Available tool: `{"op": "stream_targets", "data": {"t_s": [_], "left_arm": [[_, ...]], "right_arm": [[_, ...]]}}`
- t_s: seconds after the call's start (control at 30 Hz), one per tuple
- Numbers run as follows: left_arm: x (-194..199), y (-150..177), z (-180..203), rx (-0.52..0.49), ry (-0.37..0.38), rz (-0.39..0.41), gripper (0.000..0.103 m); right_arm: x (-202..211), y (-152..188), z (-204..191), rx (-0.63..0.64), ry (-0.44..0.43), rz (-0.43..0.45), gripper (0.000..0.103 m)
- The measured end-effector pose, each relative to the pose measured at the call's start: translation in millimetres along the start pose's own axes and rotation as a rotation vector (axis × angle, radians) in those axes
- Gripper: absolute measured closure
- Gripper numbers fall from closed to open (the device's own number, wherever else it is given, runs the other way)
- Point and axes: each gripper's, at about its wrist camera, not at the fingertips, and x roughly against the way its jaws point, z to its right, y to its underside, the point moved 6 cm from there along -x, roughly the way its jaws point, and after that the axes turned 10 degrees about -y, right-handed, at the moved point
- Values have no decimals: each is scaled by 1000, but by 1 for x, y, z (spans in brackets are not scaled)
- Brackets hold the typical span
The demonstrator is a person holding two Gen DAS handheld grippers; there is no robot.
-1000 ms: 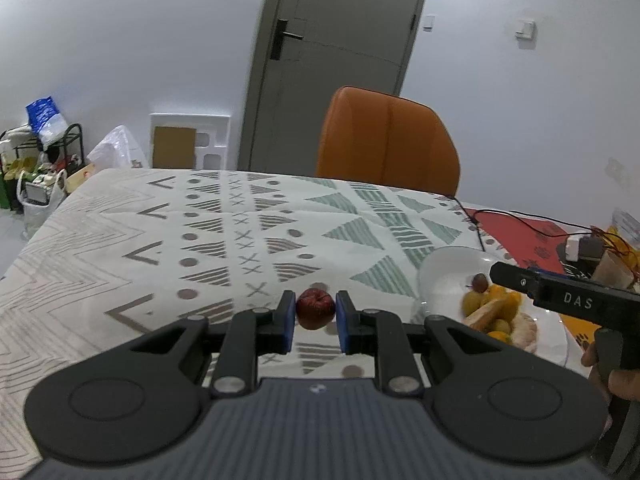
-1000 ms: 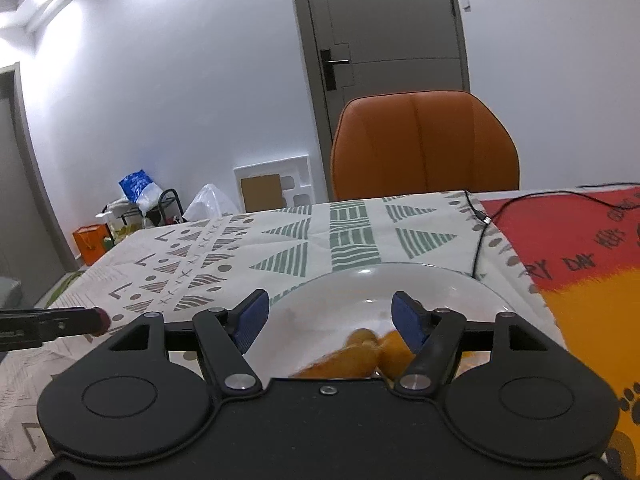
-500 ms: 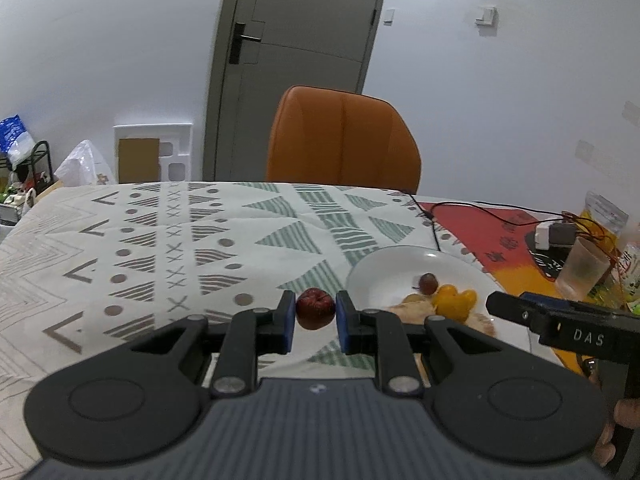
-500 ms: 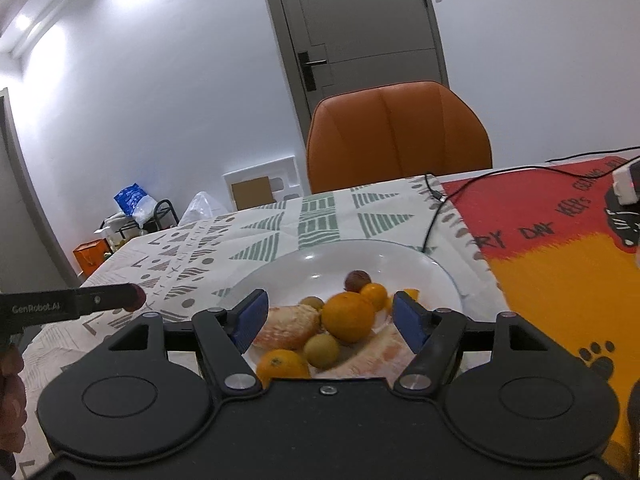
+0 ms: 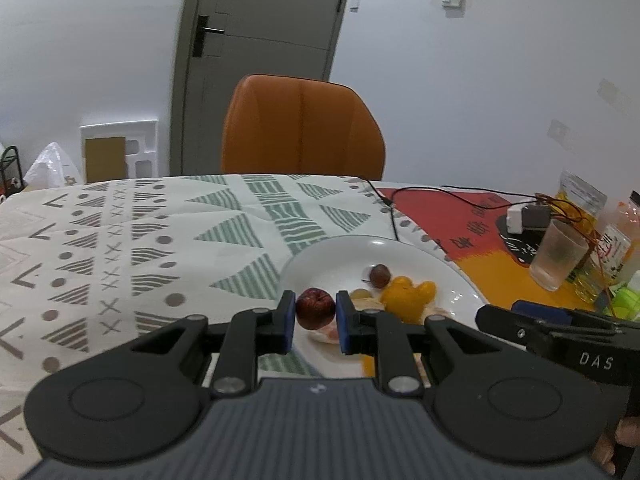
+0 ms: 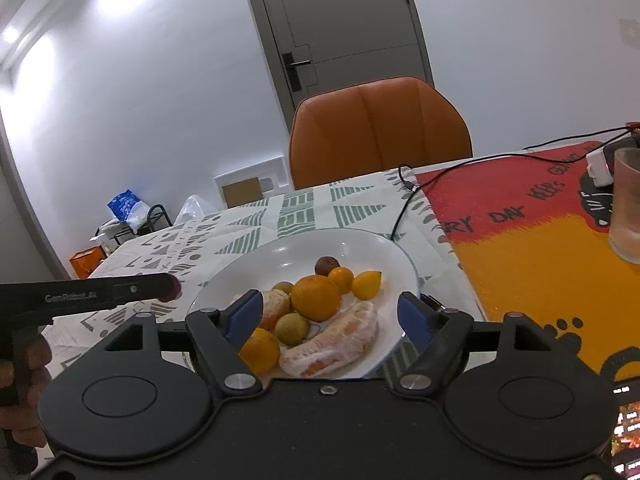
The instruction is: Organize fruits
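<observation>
The left gripper [image 5: 315, 317] had its jaws clenched on a small red fruit [image 5: 315, 308], held above the near rim of the white plate [image 5: 452, 276]. The right gripper [image 6: 331, 317] hovered with jaws spread wide over the plate's oranges [image 6: 314, 297] and peeled segments [image 6: 340, 340].

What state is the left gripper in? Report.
Shut: the left gripper pinches a red fruit between its blue pads.

Left gripper [image 5: 315, 316] clamped, right gripper [image 6: 331, 317] spread wide
</observation>
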Motion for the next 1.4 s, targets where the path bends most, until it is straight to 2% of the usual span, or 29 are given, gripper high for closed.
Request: {"op": "stream_targets", "data": {"t_s": [0.1, 0.27, 0.37, 0.47, 0.53, 0.63, 0.77, 1.03, 1.4], "left_arm": [[-3, 1, 9, -9, 17, -8, 83], [-2, 1, 10, -18, 2, -6, 74], [-1, 2, 1, -6, -33, -11, 62], [2, 2, -11, 9, -73, -8, 45], [5, 0, -19, 13, -110, -3, 25], [14, -2, -29, 12, -153, 30, 15], [25, -2, -43, 14, -172, 38, 11], [46, 1, -63, 31, -195, 22, 9], [81, 8, -90, 94, -236, 18, 8]], "right_arm": [[2, 1, 3, -6, 2, 0, 28], [3, 2, 5, -11, 5, 2, 26], [1, 3, 3, -13, -4, -3, 26], [-3, 4, -3, -13, -17, -7, 24], [-4, 3, -7, -10, -25, -6, 21], [-6, 2, -16, -5, -38, -8, 19], [-6, -1, -30, 12, -52, -3, 8], [-3, -1, -52, 32, -73, 6, 0], [9, -2, -84, 67, -107, 14, 0]]}}
